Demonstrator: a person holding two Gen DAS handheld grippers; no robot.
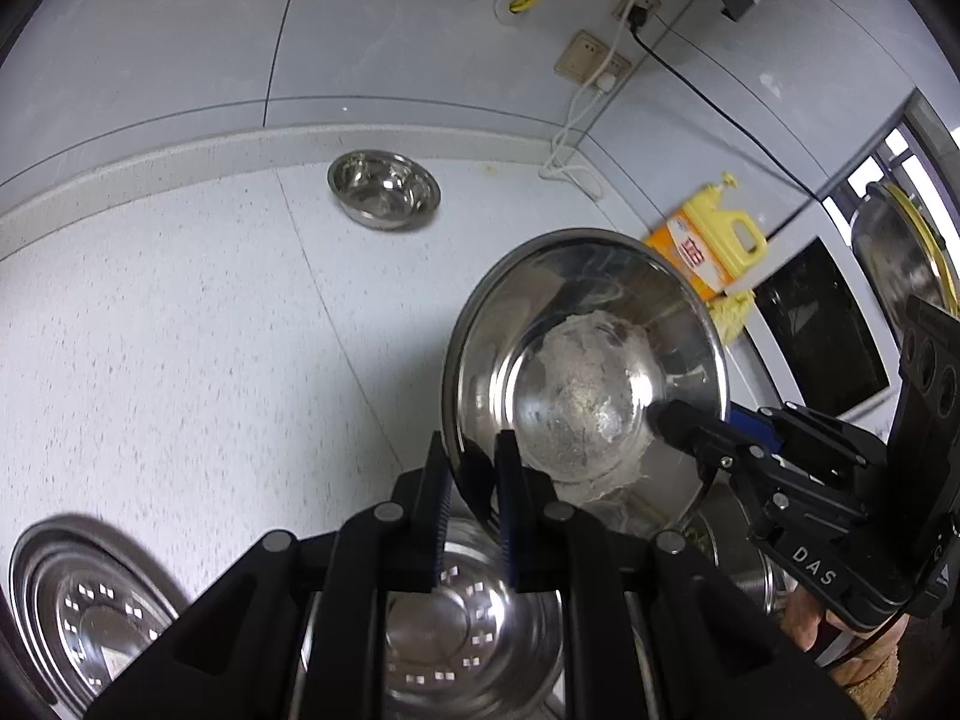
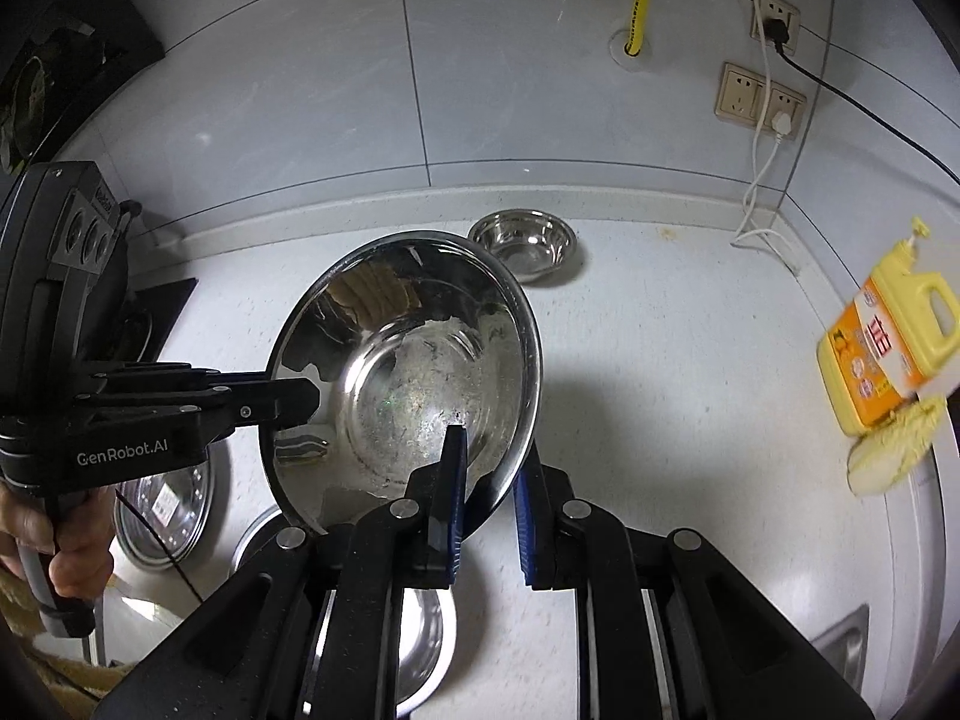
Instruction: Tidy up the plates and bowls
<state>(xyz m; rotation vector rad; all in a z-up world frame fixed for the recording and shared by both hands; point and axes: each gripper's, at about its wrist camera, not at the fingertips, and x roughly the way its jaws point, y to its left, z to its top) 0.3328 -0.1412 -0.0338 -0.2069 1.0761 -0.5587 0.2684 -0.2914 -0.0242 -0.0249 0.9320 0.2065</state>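
Two hand-held grippers, left [image 1: 471, 450] and right [image 2: 489, 450], each clamp one large steel bowl's [image 1: 588, 372] rim; one small bowl [image 1: 384, 189] sits apart.

The left gripper [image 1: 474, 450] points steeply downward with its two black, blue-padded fingers nearly closed, pinching the near left rim of a large steel bowl [image 1: 591, 372] held tilted above the counter. The right gripper [image 2: 489, 456] points down at a similar angle, its fingers clamped on the opposite rim of the same bowl. In the right wrist view, a person's hand [image 2: 60, 546] wraps around the left gripper's handle. Only a sliver of the hand carrying the right gripper shows in the left wrist view.
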